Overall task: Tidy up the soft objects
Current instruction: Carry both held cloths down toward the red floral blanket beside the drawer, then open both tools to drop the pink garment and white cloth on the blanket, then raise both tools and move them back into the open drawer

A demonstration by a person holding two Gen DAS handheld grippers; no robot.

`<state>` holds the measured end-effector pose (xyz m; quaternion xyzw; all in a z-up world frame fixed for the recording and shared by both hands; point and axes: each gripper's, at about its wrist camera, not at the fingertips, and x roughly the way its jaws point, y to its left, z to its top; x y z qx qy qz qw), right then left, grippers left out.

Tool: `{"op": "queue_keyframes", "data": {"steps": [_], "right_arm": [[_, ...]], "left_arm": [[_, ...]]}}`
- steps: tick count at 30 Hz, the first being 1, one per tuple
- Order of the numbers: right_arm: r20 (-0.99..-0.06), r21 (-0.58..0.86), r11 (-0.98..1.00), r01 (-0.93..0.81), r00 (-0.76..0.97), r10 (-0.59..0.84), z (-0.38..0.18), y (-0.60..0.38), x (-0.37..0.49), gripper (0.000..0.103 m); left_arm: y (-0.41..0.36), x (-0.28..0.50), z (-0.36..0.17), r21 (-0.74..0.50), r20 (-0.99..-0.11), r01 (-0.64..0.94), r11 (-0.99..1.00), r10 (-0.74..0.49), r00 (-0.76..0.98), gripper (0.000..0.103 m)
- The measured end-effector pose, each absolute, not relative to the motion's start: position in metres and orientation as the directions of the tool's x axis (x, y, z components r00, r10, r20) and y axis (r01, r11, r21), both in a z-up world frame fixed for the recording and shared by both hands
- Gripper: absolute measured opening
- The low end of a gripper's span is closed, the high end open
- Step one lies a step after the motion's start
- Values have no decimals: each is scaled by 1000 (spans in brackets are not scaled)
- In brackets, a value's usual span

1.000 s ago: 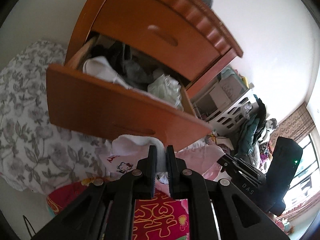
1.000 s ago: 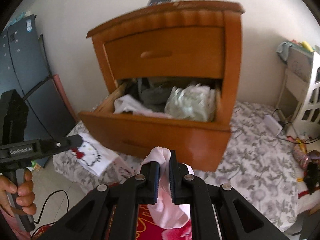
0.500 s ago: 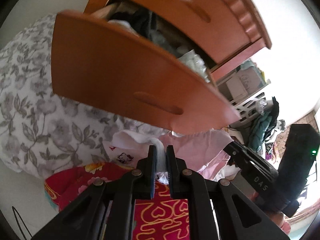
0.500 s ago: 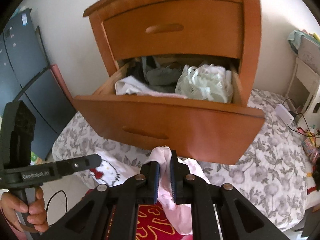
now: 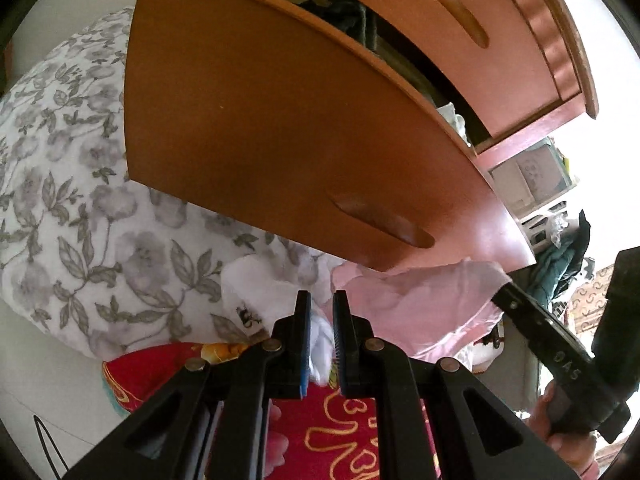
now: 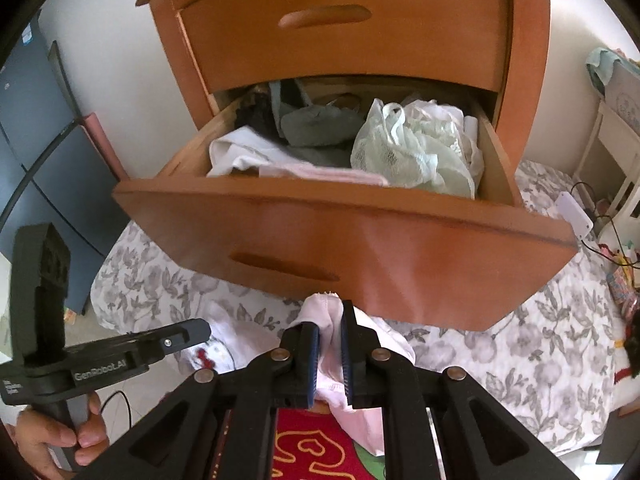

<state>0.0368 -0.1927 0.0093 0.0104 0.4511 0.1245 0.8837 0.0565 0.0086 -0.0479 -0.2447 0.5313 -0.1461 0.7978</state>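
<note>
A pale pink and white garment (image 5: 420, 300) hangs stretched between both grippers, low in front of the open drawer (image 6: 344, 236). My left gripper (image 5: 320, 300) is shut on its white end, which carries a small cartoon print (image 5: 244, 316). My right gripper (image 6: 330, 312) is shut on the pink end (image 6: 324, 308), and the cloth droops below its fingers. Inside the drawer lie a white cloth (image 6: 244, 156), a grey-green item (image 6: 316, 128) and a pale green lacy bundle (image 6: 412, 152). In the left wrist view the drawer front (image 5: 280, 132) hides most of these.
The wooden nightstand (image 6: 360, 20) stands against a white wall, its upper drawer closed. A grey floral bedsheet (image 6: 540, 340) spreads beneath and around it. A red patterned blanket (image 5: 348, 432) lies under the grippers. A white laundry basket (image 5: 548, 216) with clothes sits at the right. A blue cabinet (image 6: 36, 152) stands left.
Both grippers have sunk and come closer to the drawer front, carrying the garment down with them. The drawer's contents have slipped nearly out of the left wrist view.
</note>
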Motion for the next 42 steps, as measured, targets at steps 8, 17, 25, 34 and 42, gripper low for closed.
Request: {"op": "queue_keyframes", "data": {"steps": [8,17,25,34,42], "right_arm": [[-822,93,974,-206,536,192,2,-190,44,12],[-828,65,984,-168,541,146,-1,-200,44,56],[-849,27,987,-158,517,106,-10,-202,43,76],[-862,23,987,-162,497,101,-21,-210,41,103],[-847,15,986,-168,521,102,-19,-217,37,103]], "left_arm": [[11,58,-58,-507,-810,-52,860,-455,371,24],[23,54,-54,-446,-841,-108,888,-376,389,67],[23,54,-59,-368,-873,-117,922,-299,385,86],[27,54,-58,-288,-881,-127,949,-211,424,98],[28,50,-43,-286,-843,-97,953,-202,499,100]]}}
